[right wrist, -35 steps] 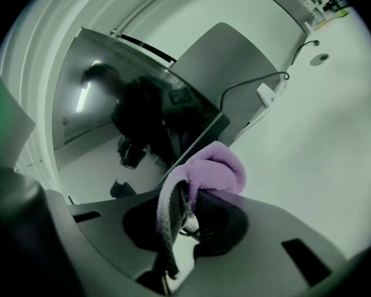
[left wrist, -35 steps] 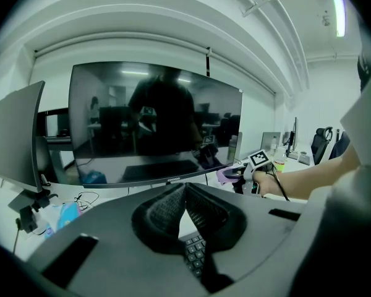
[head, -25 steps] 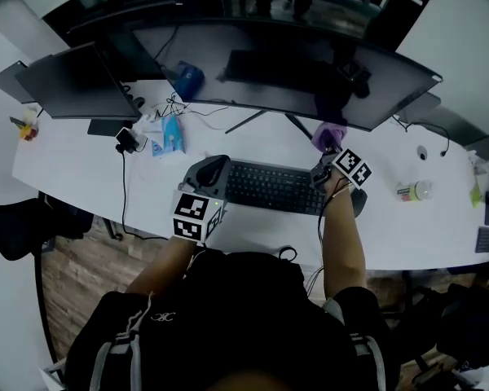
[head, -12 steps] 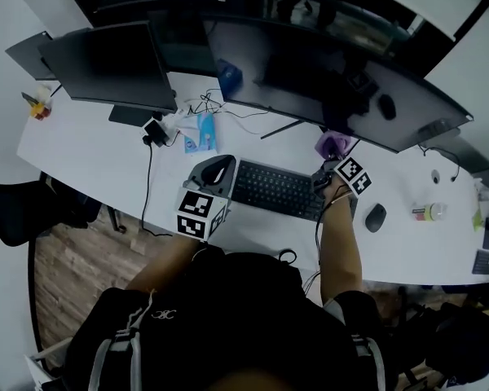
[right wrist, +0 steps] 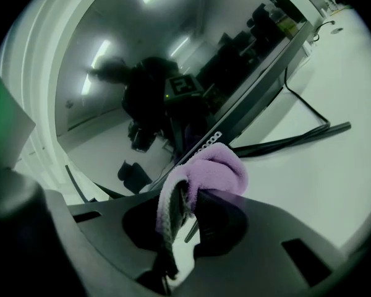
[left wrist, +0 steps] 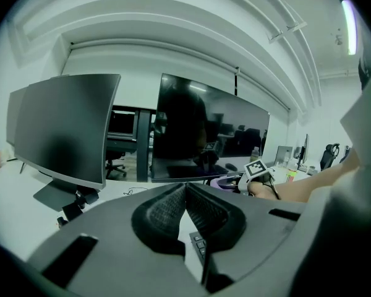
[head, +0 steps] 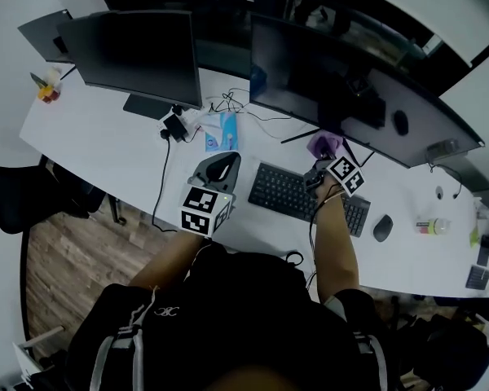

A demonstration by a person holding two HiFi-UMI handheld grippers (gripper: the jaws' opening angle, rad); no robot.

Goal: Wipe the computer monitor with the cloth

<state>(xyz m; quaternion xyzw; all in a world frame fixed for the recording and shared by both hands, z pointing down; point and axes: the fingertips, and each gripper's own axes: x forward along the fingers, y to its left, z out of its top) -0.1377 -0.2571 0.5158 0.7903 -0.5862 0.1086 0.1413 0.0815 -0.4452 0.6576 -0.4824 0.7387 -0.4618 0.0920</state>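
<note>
The white bench point(head: 90, 149) is occupied by the wide curved monitor point(head: 342, 96). The fingers of the left gripper point(left wrist: 185, 197) are closed on nothing. The purple cloth point(right wrist: 213, 169) is pinched by the right gripper point(right wrist: 180, 212), seemingly just beside the monitor's lower edge.

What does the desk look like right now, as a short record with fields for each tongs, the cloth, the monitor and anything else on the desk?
left tongs: shut, nothing between the jaws, by the left end of the keyboard
right tongs: shut on the purple cloth
purple cloth: bunched in the jaws, close to the lower edge of the wide monitor; contact unclear
wide monitor: dark, showing reflections
also on the desk: second monitor at left, mouse right of the keyboard
</note>
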